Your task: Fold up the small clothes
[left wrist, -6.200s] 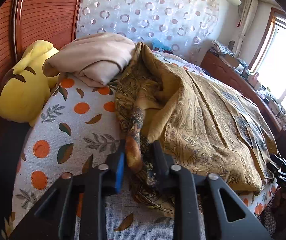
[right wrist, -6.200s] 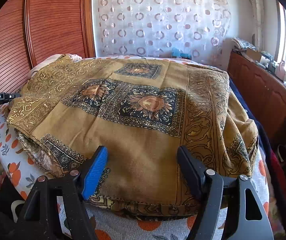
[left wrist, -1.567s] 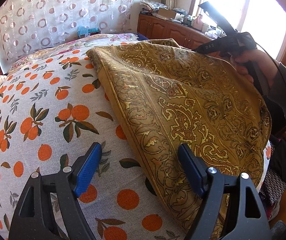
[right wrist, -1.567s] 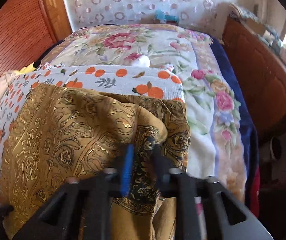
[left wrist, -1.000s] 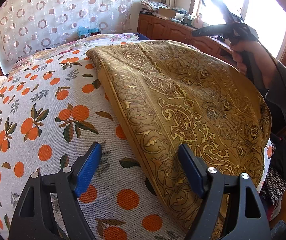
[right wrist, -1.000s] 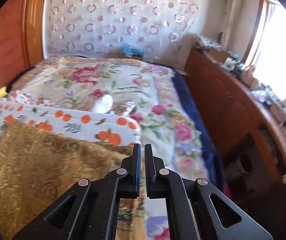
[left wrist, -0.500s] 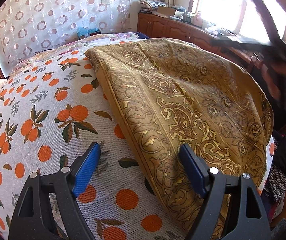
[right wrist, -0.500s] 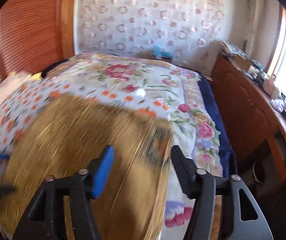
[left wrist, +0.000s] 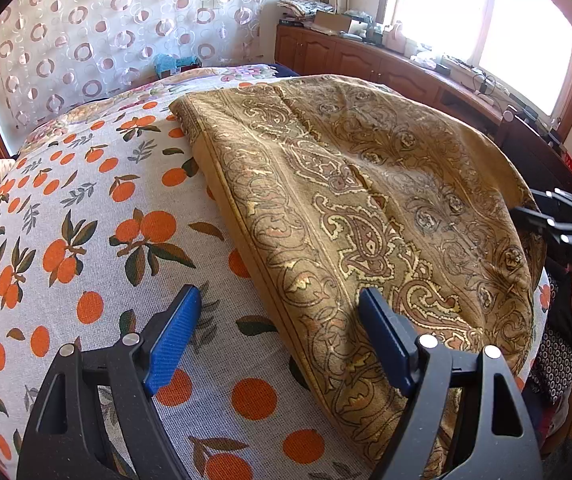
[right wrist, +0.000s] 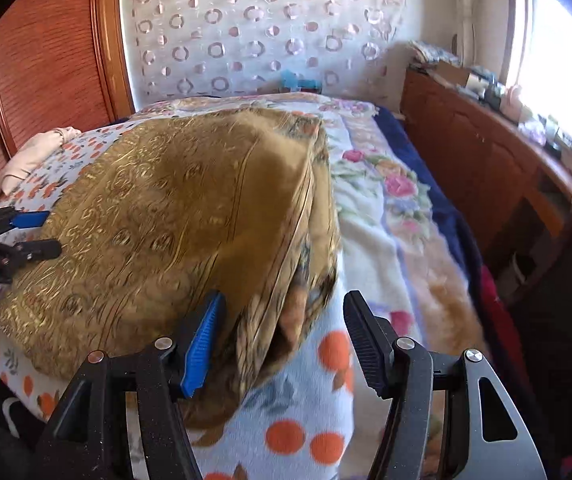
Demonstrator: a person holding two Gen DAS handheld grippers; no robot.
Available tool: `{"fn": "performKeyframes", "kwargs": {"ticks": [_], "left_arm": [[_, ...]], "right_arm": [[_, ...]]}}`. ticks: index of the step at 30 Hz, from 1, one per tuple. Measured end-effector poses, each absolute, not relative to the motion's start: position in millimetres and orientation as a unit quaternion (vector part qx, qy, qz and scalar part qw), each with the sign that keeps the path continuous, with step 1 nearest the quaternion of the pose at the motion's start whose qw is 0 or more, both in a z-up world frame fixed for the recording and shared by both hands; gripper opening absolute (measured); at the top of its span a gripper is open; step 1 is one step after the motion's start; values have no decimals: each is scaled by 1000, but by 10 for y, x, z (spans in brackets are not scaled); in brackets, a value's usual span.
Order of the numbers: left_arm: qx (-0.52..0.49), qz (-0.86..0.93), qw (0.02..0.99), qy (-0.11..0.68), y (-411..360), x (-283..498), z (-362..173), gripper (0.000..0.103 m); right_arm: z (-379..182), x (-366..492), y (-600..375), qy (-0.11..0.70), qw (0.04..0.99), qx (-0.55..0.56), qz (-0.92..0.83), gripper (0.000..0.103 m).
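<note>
A gold paisley cloth (left wrist: 366,184) lies folded on the orange-print bed sheet (left wrist: 86,200). Its long folded edge runs from the far middle toward me. My left gripper (left wrist: 278,294) hovers open over the near end of that edge, one pad over the sheet and one over the cloth, gripping nothing. In the right wrist view the same cloth (right wrist: 166,220) shows its layered right-hand edge. My right gripper (right wrist: 283,298) is open just above the cloth's near right corner, whose layers lie between the pads untouched. The left gripper (right wrist: 42,234) shows at the far left, open.
A folded beige garment (right wrist: 34,156) lies at the bed's left end by the wooden wardrobe (right wrist: 46,60). A floral blanket (right wrist: 386,200) covers the bed to the right. A cluttered wooden cabinet (left wrist: 366,60) runs under the window.
My right gripper let go of the cloth's far corner, opened, and swung back and down to the near right corner. The cloth now lies flat. The left gripper kept still.
</note>
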State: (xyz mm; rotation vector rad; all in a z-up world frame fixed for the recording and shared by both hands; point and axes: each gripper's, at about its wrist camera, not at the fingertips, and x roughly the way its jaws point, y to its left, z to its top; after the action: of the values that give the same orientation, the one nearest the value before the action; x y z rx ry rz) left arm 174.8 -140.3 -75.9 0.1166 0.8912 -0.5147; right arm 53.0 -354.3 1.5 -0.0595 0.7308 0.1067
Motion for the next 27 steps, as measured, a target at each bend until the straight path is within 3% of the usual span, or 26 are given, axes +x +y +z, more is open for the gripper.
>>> {"fn": "performKeyframes", "kwargs": {"ticks": [14, 19, 21, 27], "left_arm": [[-3, -291, 855, 430, -1242, 1419, -628, 81], [-27, -302, 852, 427, -1182, 1122, -620, 70], [-33, -299, 852, 429, -1193, 1062, -654, 60], [-32, -314, 846, 430, -1406, 877, -747, 58]], "right_arm": [[26, 241, -3710, 364, 927, 52, 75, 63], [-52, 217, -3610, 362, 927, 55, 78, 63], [-60, 176, -3540, 358, 929, 58, 78, 63], [-41, 71, -3514, 350, 931, 60, 81, 63]]}}
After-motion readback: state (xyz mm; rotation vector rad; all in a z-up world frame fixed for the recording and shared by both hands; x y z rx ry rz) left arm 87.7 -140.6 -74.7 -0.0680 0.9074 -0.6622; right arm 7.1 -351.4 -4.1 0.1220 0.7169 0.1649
